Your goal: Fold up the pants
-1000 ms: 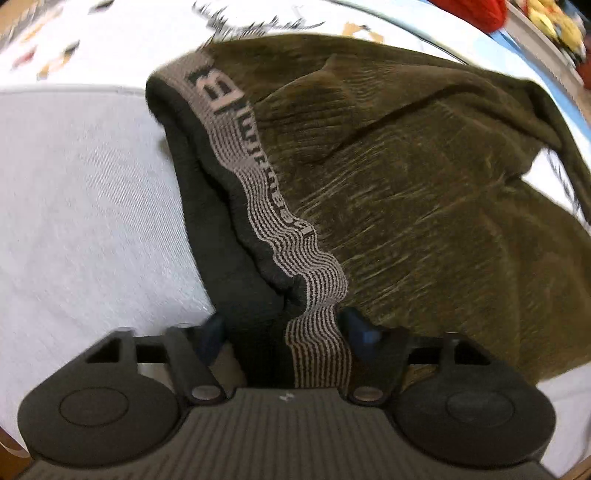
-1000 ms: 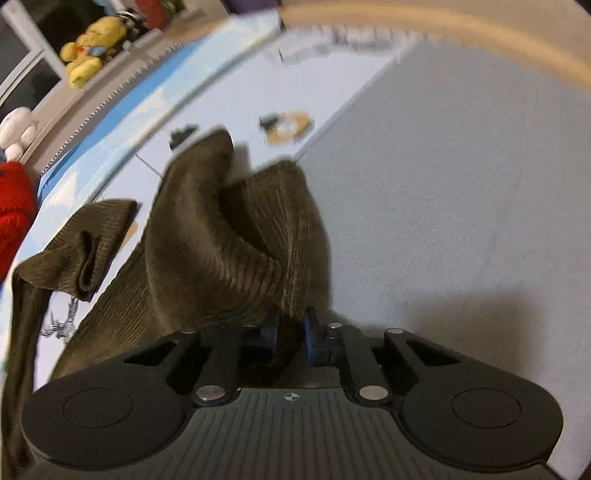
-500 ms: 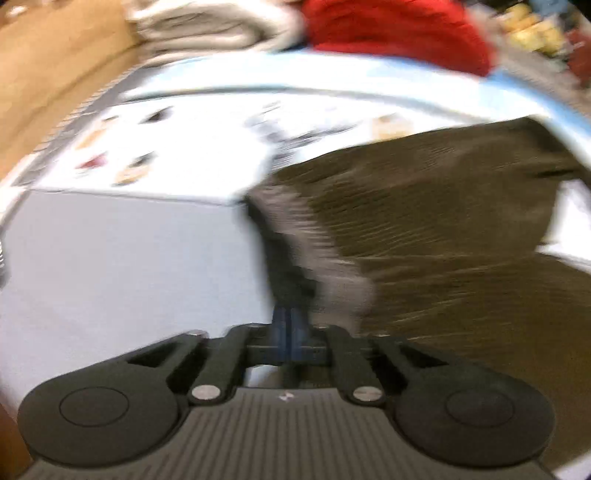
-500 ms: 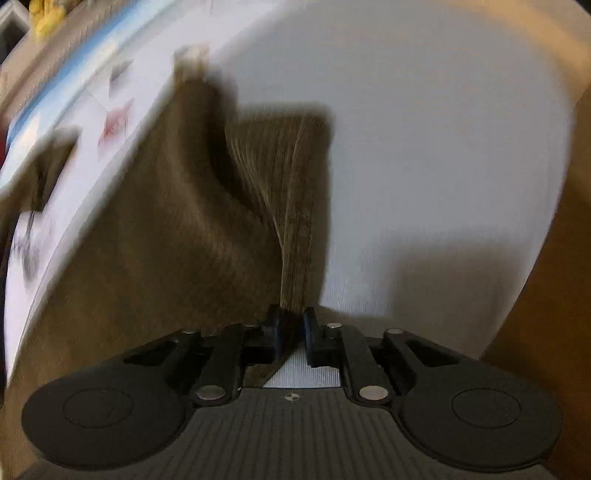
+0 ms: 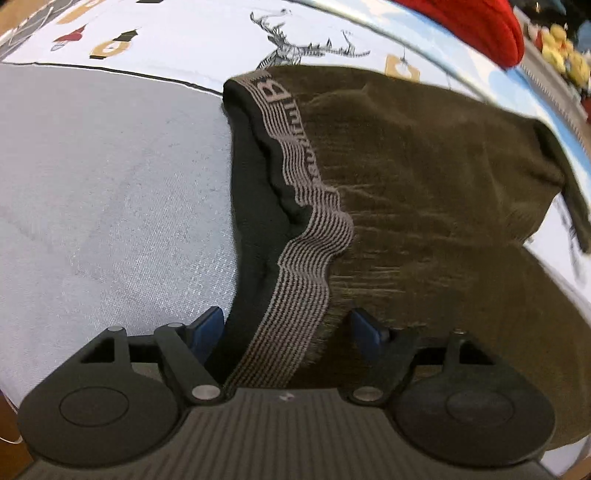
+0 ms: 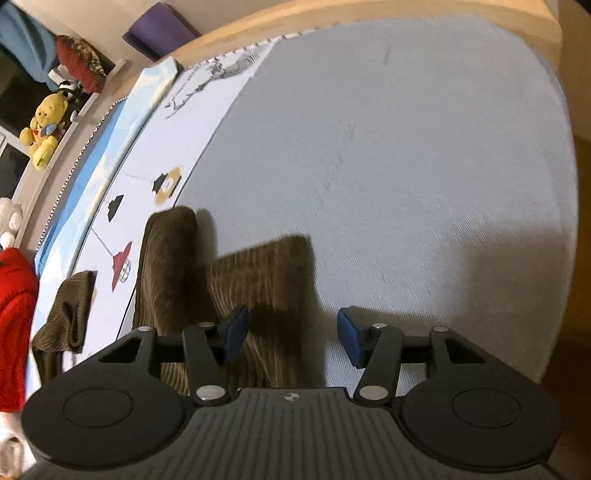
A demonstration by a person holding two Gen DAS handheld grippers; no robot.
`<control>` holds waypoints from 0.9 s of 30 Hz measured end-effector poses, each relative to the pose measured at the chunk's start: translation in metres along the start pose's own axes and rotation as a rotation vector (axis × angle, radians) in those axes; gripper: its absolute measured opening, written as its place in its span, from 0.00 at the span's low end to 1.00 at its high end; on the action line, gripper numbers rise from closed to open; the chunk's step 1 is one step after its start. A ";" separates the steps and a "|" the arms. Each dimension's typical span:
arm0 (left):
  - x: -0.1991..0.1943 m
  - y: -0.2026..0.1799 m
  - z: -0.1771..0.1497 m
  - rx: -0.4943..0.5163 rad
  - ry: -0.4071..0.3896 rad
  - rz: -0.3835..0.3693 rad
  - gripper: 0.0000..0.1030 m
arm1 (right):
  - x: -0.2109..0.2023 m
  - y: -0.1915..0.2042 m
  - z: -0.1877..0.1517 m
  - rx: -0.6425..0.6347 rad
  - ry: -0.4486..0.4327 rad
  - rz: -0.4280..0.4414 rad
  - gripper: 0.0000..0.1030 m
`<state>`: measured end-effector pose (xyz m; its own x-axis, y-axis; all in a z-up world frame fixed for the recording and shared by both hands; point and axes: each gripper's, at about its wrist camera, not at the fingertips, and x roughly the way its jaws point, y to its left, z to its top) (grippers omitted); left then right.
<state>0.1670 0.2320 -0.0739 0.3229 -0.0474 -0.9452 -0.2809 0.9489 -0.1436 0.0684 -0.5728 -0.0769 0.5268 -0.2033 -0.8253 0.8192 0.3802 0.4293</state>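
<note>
Your left gripper [image 5: 286, 326] has its jaws spread wide, and the striped waistband [image 5: 295, 280] of the pants [image 5: 424, 206] runs up between them from six o'clock toward twelve without either blue pad [image 5: 364, 330] pinching it. At nine o'clock of the waistband you have the grey sheet [image 5: 110, 192]; at three o'clock the olive corduroy spreads flat across the bed. Past the far end of the waistband, at twelve o'clock, lies the printed cover [image 5: 207, 40] with its skeleton drawing. At one o'clock, in the far corner, sits something red [image 5: 480, 26], with yellow toys just beyond; what they are is too blurred to tell.

Your right gripper [image 6: 293, 334] is likewise parted, its jaws well apart and holding nothing. The pants [image 6: 258, 280] lie on the grey sheet [image 6: 406, 147] under and beside your left-hand pad [image 6: 236, 332], with a rolled fold rising toward eleven o'clock. A loose end of the corduroy [image 6: 70, 314] lies at nine o'clock on the printed cover. A red garment [image 6: 14, 325] shows at the nine o'clock edge, and a yellow plush bear [image 6: 44, 129] sits on the ledge at ten o'clock.
</note>
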 end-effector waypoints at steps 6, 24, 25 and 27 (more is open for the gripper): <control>0.010 -0.009 -0.001 0.101 0.024 0.041 0.48 | -0.028 0.023 0.012 -0.073 -0.184 0.055 0.01; -0.019 0.013 -0.017 0.094 -0.001 -0.019 0.55 | -0.043 -0.043 0.003 0.105 -0.081 -0.005 0.50; -0.017 0.012 -0.017 0.095 0.007 -0.014 0.56 | -0.037 -0.038 0.003 0.099 -0.070 -0.008 0.50; -0.010 0.012 -0.016 0.102 0.020 -0.004 0.56 | -0.025 -0.031 0.004 0.082 -0.049 -0.034 0.50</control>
<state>0.1459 0.2386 -0.0703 0.3052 -0.0561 -0.9506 -0.1857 0.9756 -0.1172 0.0304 -0.5833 -0.0682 0.5072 -0.2590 -0.8220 0.8516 0.2975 0.4317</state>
